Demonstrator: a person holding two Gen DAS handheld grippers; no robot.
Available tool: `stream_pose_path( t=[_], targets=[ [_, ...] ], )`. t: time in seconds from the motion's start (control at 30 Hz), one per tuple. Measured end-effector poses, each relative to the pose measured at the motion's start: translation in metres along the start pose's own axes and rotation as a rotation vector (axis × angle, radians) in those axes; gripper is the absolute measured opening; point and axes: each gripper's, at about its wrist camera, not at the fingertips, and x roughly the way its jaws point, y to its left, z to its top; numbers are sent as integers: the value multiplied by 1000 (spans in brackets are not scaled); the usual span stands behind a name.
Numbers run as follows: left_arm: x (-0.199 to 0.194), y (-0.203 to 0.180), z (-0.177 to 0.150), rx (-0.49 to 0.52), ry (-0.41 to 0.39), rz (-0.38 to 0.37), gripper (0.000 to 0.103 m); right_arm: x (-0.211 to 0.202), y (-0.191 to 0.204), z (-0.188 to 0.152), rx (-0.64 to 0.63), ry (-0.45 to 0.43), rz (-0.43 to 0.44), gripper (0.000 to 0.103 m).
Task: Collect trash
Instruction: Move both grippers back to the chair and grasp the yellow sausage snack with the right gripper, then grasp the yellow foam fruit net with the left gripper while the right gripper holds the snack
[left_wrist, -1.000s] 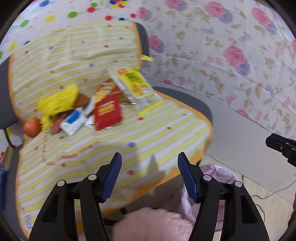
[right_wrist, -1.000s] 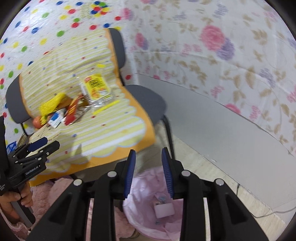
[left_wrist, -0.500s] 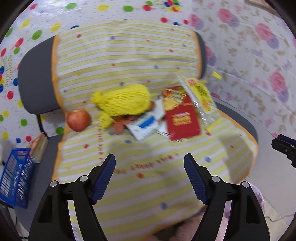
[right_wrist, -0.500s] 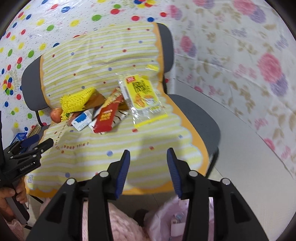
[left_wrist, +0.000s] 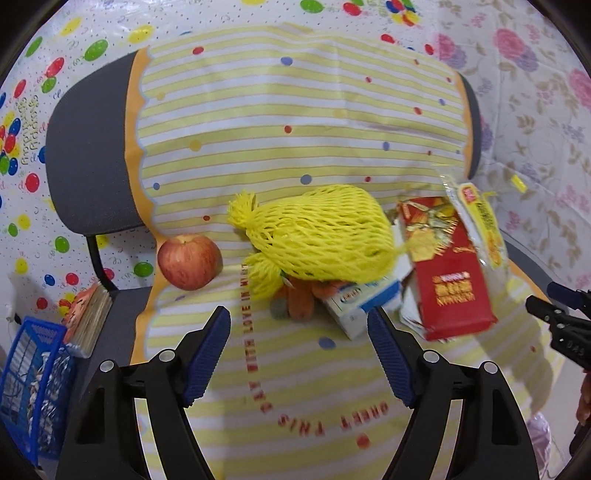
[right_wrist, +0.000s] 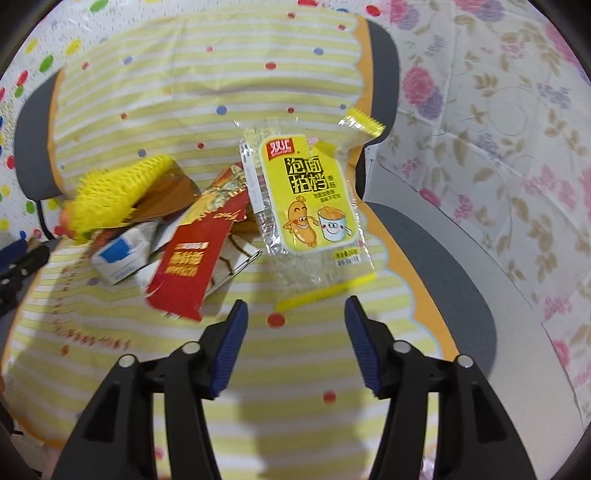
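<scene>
A: Trash heaped mid-seat on the striped cover (left_wrist: 295, 110) — yellow foam net (left_wrist: 325, 236), red packet (left_wrist: 450, 280), clear sausage wrapper (right_wrist: 310, 206)

B: Left gripper (left_wrist: 299, 354) spread wide, empty; right gripper (right_wrist: 295, 347) opening, nothing between its jaws — both short of the pile

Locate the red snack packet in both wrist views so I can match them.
Left wrist: red snack packet at right of centre, right of the yellow net bag.
Right wrist: red snack packet left of centre.
Shared landmark: yellow net bag, left of the packet in both.
</scene>
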Motion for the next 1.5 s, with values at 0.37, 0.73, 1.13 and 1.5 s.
stream_pose_path(
  t=[0.37,0.73,1.13,1.5],
  targets=[
    [29,6,15,-14,-7,28,86,83,20,30,-112,25,-171,71],
    [13,8,15,-7,-30,23,86,26,-30,47,73,-65,-124,7],
    [2,-12,10,20,-36,-11,86,-62,-47,12,222,-38,164,3],
    [48,-51,26,151,-51,58,85,-52,-55,7,246,-15,180,3]
  ],
)
